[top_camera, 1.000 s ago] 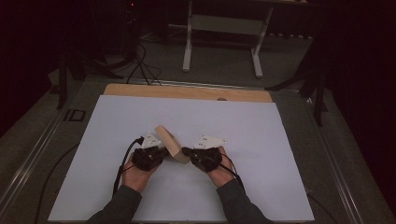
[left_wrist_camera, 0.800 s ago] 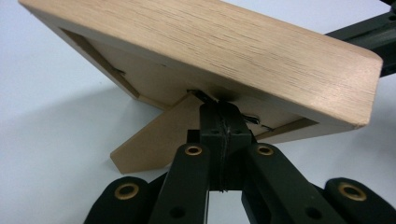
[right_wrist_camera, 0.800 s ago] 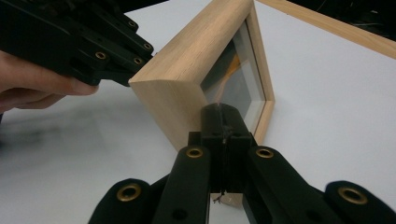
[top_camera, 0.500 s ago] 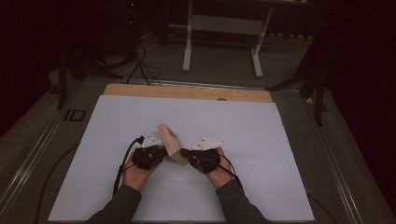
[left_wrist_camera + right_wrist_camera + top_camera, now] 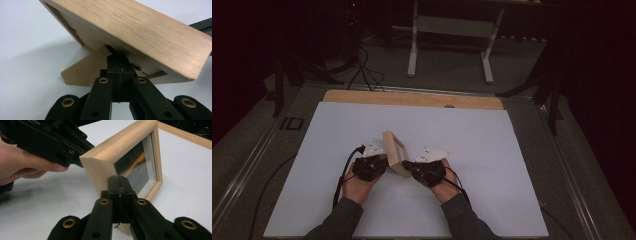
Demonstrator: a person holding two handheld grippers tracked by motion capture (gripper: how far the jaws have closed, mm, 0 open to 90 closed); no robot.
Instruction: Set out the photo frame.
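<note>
A light wooden picture frame [image 5: 394,152] stands tilted on the white table sheet [image 5: 502,150], propped on its fold-out back stand [image 5: 85,70]. My left gripper [image 5: 383,163] is behind the frame. In the left gripper view its shut jaws [image 5: 119,62] press against the frame's back [image 5: 140,32] just above the stand's hinge. My right gripper [image 5: 407,165] is at the frame's front. In the right gripper view [image 5: 119,182] it is shut, with its tips against the lower front of the frame [image 5: 117,152] beside the glass. The left gripper [image 5: 75,155] and the hand holding it show beyond.
A wooden strip [image 5: 412,98] runs along the table's far edge. Beyond it stand a white metal stand [image 5: 452,25] and floor cables [image 5: 362,65]. Bare white sheet lies on all sides of the frame.
My right gripper has edged slightly left toward the frame. The frame and the left gripper are about where they were.
</note>
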